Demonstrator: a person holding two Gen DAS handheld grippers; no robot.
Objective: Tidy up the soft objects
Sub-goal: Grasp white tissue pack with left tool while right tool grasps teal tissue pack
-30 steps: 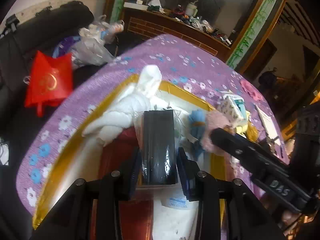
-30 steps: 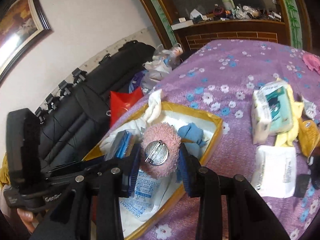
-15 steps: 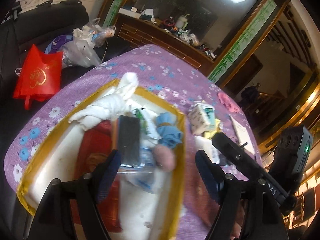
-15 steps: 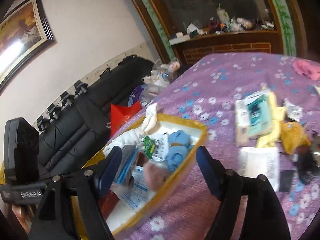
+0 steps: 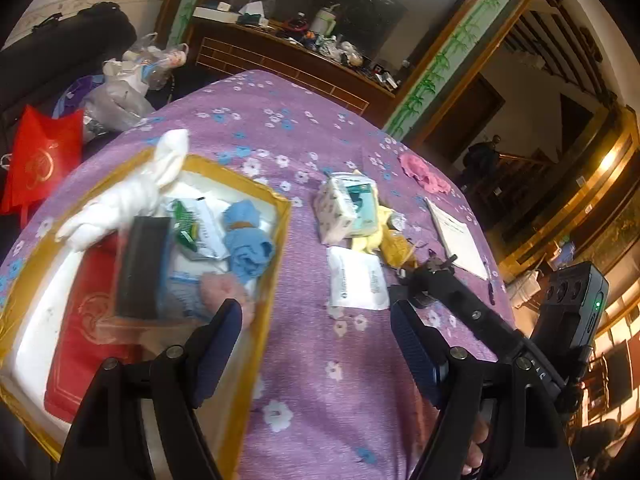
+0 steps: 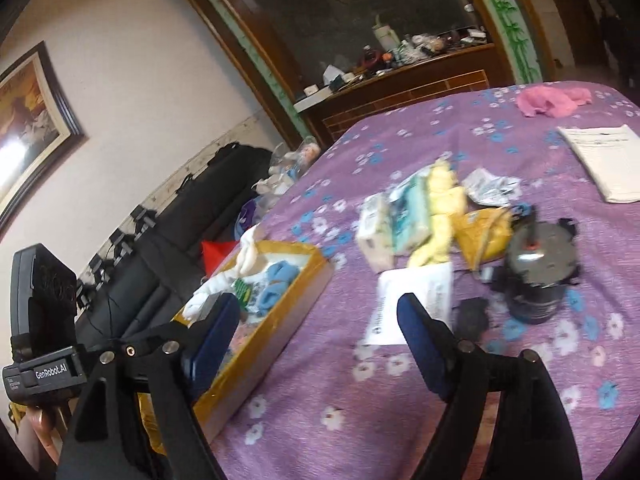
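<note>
A: Purple flowered cloth (image 5: pixel 320 320) covered the table. Where did the left gripper (image 5: pixel 316 344) stand?

B: Above the cloth, beside the right edge of the yellow-rimmed box (image 5: pixel 276 264), tilted down. Its fingers were spread wide and held nothing. The left finger (image 5: pixel 216 344) overlapped the box rim in view; I could not tell whether it touched.

A: And the right gripper (image 6: pixel 320 336)?

B: Also spread wide and empty, raised over the cloth between the box (image 6: pixel 304 280) and a white packet (image 6: pixel 412 300). The left gripper's body showed at its left edge.

A: The soft things?

B: In the box lay a white towel (image 5: pixel 132 196), hanging over the far corner, a blue cloth (image 5: pixel 248 240), a pink puff (image 5: pixel 224 292) near the right wall, a black block (image 5: pixel 140 268) and a red pouch (image 5: pixel 80 352). Outside on the cloth sat a tissue pack (image 5: pixel 348 208), a yellow cloth (image 5: pixel 372 236) touching it, and a pink cloth (image 5: pixel 424 172) well apart at the far side.

A: What did only one view show?

B: The left view alone gave the box floor and the puff clearly. The right view alone showed a dark round device (image 6: pixel 540 268) beside the yellow cloth (image 6: pixel 440 208), a framed picture (image 6: pixel 28 116) on the wall, and the paper (image 6: pixel 608 160) in full. The right view was blurred.
</note>
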